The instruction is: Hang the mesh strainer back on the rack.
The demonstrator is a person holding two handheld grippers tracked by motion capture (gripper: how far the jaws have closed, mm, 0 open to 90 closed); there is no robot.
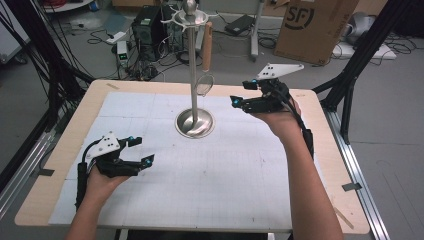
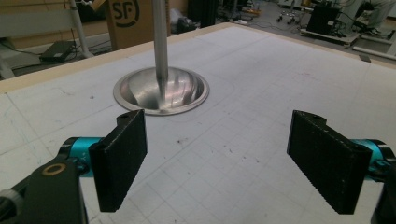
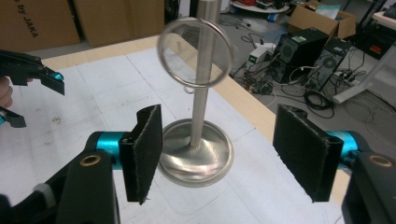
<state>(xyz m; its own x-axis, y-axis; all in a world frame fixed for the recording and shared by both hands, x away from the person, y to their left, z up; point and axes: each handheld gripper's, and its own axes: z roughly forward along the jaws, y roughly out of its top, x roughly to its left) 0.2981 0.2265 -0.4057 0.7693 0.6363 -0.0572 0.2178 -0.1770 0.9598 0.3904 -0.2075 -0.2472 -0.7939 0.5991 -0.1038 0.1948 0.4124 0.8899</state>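
Note:
A steel stand (image 1: 193, 75) rises from a round dished base (image 1: 183, 126) at the table's middle. From a hook at its top hangs a utensil with a wooden handle (image 1: 206, 46) and a round wire ring (image 1: 204, 84) at its lower end. My right gripper (image 1: 240, 94) hovers open just right of the ring, nothing between its pads. In the right gripper view the ring (image 3: 195, 45) hangs blurred before the pole, above and beyond the open right gripper (image 3: 217, 154). My left gripper (image 1: 142, 150) rests open and empty near the front left, its open left gripper (image 2: 217, 158) facing the base (image 2: 161, 91).
A white gridded mat (image 1: 220, 170) covers the wooden table (image 1: 330, 165). Beyond the far edge are a cardboard box (image 1: 312, 25), computer cases (image 1: 147, 30) and loose cables on the floor. Black frame posts (image 1: 360, 55) stand at both sides.

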